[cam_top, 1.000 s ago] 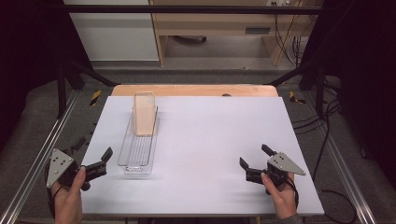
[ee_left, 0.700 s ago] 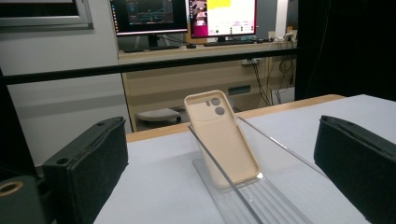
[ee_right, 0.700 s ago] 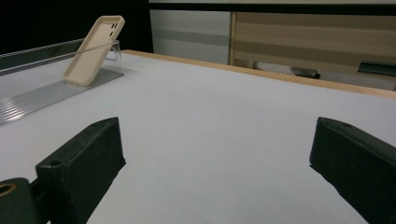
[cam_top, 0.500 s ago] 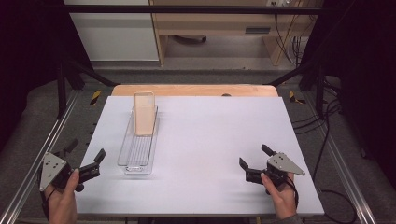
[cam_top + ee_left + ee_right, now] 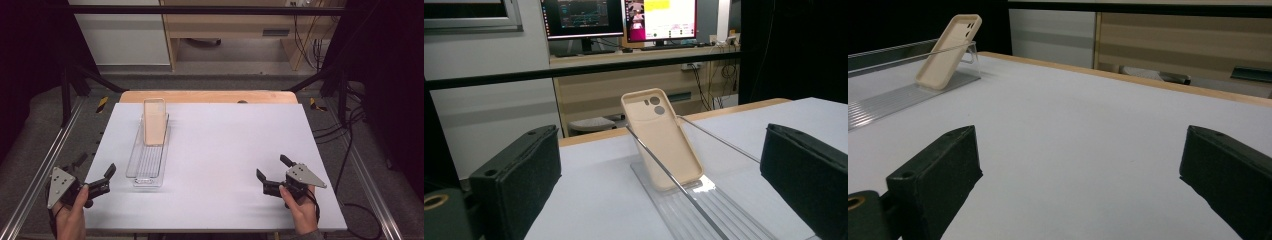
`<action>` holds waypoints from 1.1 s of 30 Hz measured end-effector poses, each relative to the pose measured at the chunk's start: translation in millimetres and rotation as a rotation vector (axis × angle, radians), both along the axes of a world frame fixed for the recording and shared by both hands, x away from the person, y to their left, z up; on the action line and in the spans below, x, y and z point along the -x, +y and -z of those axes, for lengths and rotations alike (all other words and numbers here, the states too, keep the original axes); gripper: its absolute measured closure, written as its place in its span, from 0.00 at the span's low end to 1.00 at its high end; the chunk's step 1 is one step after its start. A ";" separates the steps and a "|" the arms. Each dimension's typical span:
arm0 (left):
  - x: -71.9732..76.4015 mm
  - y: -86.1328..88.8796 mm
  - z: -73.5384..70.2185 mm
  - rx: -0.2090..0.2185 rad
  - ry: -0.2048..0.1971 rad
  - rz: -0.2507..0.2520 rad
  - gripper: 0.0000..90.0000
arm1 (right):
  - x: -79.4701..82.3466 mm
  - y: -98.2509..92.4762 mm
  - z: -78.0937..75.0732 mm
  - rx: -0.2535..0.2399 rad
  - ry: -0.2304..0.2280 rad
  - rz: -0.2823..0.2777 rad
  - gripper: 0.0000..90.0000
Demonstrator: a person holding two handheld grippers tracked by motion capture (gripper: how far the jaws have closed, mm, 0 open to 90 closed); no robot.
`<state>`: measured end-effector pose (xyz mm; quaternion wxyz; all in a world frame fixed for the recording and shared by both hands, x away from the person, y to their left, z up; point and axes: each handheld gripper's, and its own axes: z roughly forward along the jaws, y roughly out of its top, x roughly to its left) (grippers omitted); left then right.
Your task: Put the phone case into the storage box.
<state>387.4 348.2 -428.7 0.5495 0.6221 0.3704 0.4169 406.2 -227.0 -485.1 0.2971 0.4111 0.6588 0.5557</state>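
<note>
Phone case point(image 5: 155, 121), beige, leaning upright at far end of clear tray point(image 5: 142, 170) | left gripper point(image 5: 95, 173) wide, empty, near tray | right gripper point(image 5: 271, 168) wide, empty, well apart | case possibly silicone

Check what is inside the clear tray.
Inside the clear tray stands one beige phone case, tilted back against the tray's far end, camera cut-outs at the top. The ribbed floor nearer the person is bare. The case's far face is hidden.

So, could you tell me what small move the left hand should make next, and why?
Probably ease the left tool forward toward the phone case. Its jaws stand open and empty near the table's corner, and the case leans in the clear tray, closer to it than to the right tool.
</note>
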 end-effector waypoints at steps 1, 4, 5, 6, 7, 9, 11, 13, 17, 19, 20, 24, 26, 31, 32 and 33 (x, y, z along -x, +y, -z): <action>0.1 -0.4 1.1 0.002 -0.002 -0.001 0.03 | 0.0 -0.1 0.1 0.000 0.000 0.000 0.03; 0.5 -0.6 4.5 0.013 -0.002 -0.001 0.03 | -0.4 -0.2 0.4 0.002 0.001 0.000 0.03; 0.3 -0.8 6.1 0.019 0.000 0.000 0.03 | -0.6 -0.3 0.6 0.003 0.002 0.000 0.03; 0.2 -0.8 7.1 0.021 0.001 0.000 0.03 | -0.5 -0.3 0.7 0.004 0.003 0.000 0.03; -0.1 -1.2 8.5 0.024 0.004 0.002 0.03 | -0.5 -0.4 0.7 0.006 0.000 0.001 0.03; -0.6 -2.4 11.2 0.025 0.009 0.005 0.03 | -0.4 -1.0 0.5 0.007 -0.003 0.003 0.03; -0.9 -4.7 13.4 0.027 0.012 0.015 0.03 | -0.4 -1.7 0.8 0.011 -0.005 0.005 0.03; -1.3 -7.2 14.5 0.027 0.012 0.023 0.03 | -0.6 -2.3 1.1 0.014 -0.007 0.006 0.03; -1.6 -13.0 16.6 0.027 0.014 0.045 0.03 | -0.9 -3.2 1.7 0.021 -0.014 0.009 0.03; -2.1 -16.0 18.0 0.030 0.017 0.052 0.03 | -1.1 -3.7 2.3 0.025 -0.018 0.011 0.03; -2.0 -17.8 18.4 0.033 0.016 0.053 0.03 | -1.3 -4.1 2.7 0.029 -0.021 0.012 0.04; -2.5 -25.3 20.3 0.044 0.016 0.064 0.03 | -2.1 -6.0 3.9 0.036 -0.035 0.003 0.05; -3.2 -29.3 21.5 0.046 0.019 0.072 0.03 | -2.7 -7.3 4.7 0.034 -0.036 0.006 0.04; -4.6 -39.3 23.5 0.075 0.018 0.078 0.03 | -3.0 -11.2 6.1 0.023 -0.043 0.015 0.03; -4.9 -41.4 23.7 0.070 0.018 0.082 0.03 | -3.4 -11.8 6.7 0.019 -0.042 0.017 0.03; -5.1 -43.0 24.1 0.056 0.017 0.080 0.03 | -3.6 -12.7 7.2 0.022 -0.041 0.020 0.03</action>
